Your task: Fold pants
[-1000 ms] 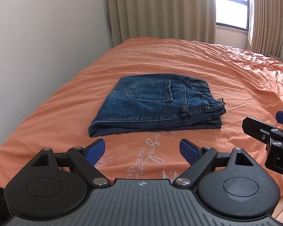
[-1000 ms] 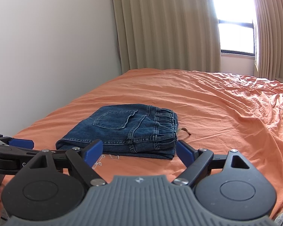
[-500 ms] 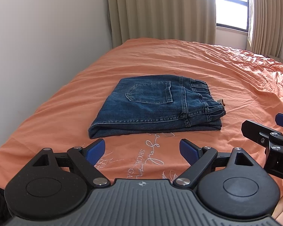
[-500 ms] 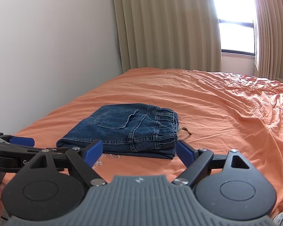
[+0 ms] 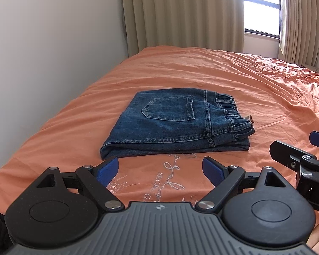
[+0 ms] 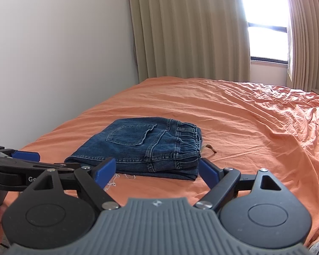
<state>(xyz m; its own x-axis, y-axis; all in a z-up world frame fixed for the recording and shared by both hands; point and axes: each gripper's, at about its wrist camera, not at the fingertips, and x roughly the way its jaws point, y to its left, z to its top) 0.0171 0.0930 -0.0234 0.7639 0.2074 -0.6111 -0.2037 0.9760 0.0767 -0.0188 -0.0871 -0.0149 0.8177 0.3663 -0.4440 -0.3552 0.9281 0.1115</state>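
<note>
A plain pale wall (image 5: 42, 53) runs down the left side, and beige curtains (image 5: 180, 14) hang beyond the far end of the bed, with a bright window (image 5: 261, 17) further right. The left gripper (image 5: 160, 166) hovers low over the near edge of the orange bedsheet (image 5: 223, 74), its blue-padded jaws spread wide with nothing between them. Just ahead of it, pale embroidered lettering (image 5: 174, 180) is stitched into the sheet; a script word and small capitals that seem to begin "SPCR" and "G" can be made out, but the rest is too distorted to read. Beyond the embroidery lies the pair of blue denim pants (image 5: 176, 125), folded into a compact stack, back pocket facing up and the elastic waistband to the right, resting flat on the sheet and apart from both tools. A small brown tag or cord end (image 6: 210, 148) pokes out beside the waistband. The right gripper (image 6: 157, 171) is held near the stack's right corner, jaws likewise wide apart and empty. From the right wrist view the left tool's body shows white letters starting "G", partly hidden.
</note>
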